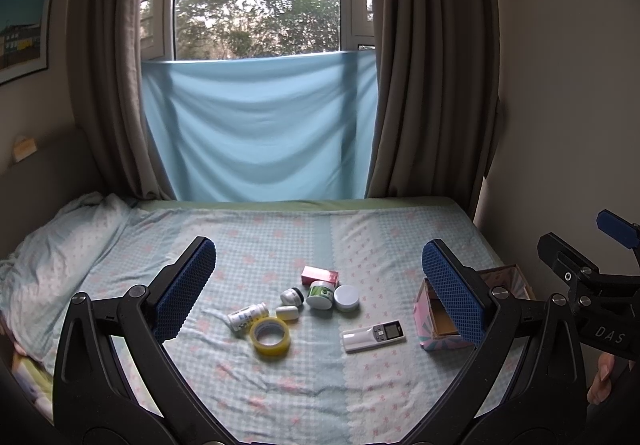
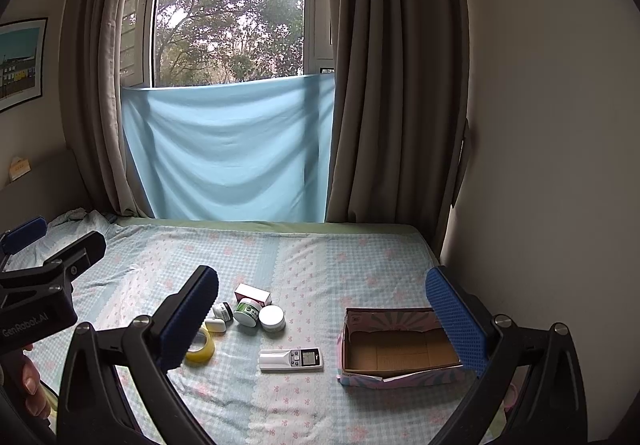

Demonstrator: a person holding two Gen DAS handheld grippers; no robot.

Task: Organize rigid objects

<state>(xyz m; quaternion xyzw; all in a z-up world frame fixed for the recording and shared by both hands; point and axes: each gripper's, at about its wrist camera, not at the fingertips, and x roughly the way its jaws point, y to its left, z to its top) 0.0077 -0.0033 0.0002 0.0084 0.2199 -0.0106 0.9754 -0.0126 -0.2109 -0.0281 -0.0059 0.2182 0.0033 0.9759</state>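
While you hold both tools above the near edge of the bed [image 1: 320,385], each one has its jaws spread wide and grips nothing: the left tool [image 1: 320,293] frames the cluster of small things, and the right tool [image 2: 324,317] frames the remote control and the open box.

Take the remote control [image 1: 373,335] as your landmark. It lies flat on the checked sheet, white, with its dark display end turned toward the cardboard box [image 2: 396,353]. That box sits just to the right of the remote, apart from it, its top open and nothing visible inside. To the left of the remote, and a little nearer to you, the yellow tape roll [image 1: 270,337] lies flat. Just beyond the tape, a white labelled bottle [image 1: 248,316] lies on its side, with a small white case [image 1: 287,313] just beside it.

Farther from you than the remote stand three jars close together: a small one with a dark top [image 1: 292,297], a green-labelled jar [image 1: 320,295], and a white round jar [image 1: 346,297] touching it on the right. Behind them lies a pink box [image 1: 320,275].

A rumpled pillow [image 1: 60,245] rests far to the left of the remote.
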